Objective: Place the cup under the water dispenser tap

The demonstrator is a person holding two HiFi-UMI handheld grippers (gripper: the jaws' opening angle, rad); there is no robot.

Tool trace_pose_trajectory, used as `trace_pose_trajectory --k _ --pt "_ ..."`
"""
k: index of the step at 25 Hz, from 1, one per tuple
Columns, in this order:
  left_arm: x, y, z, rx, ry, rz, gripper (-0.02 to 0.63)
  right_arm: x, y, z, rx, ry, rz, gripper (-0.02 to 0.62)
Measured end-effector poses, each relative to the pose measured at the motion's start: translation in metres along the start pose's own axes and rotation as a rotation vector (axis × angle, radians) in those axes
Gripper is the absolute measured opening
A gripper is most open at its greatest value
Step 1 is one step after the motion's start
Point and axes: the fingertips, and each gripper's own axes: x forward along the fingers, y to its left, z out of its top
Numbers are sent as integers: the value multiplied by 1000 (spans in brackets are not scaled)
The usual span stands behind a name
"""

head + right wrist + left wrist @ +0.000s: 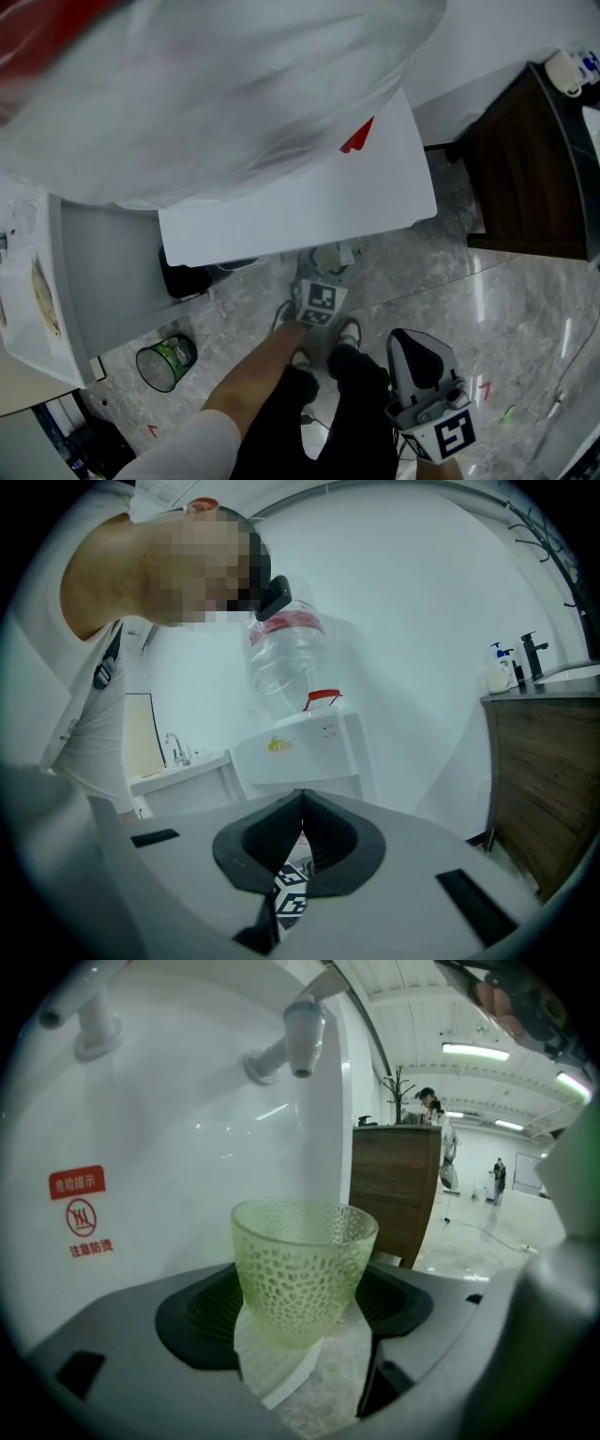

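Two claws show in the head view over a grey marbled floor [450, 281]. The left claw [321, 286] reaches in under the white top of the water dispenser [300, 202], which hides its tips. The right claw [419, 361] hangs low beside the person's legs. A large clear bottle [216, 84] fills the upper frame, a dark wooden cabinet [525, 169] stands to the right, and a round bin [166, 362] sits at lower left. Open floor lies between dispenser and cabinet.

The left gripper view shows what the head view cannot: the left claw is clamped on the lower part of a green dimpled cup [302, 1269], held upright. The cup sits directly below the tap [302, 1035], well apart from it, close to the dispenser's white front.

In the right gripper view, the right claw's jaws are pressed together with nothing between them. Beyond them stand the dispenser, bottle and cabinet edge.
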Motion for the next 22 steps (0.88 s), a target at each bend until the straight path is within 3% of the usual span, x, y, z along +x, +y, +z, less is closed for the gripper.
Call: trace_pose_trajectory --k 11,17,22 --pt "-10 1 3 -23 -10 -28 403 0 19 -2 51 42 71 15" --pt "-26 -2 1 -36 21 -28 405 2 30 0 63 63 93 15" --pt "-71 -12 -2 -65 90 -24 403 0 39 16 66 59 86 15"
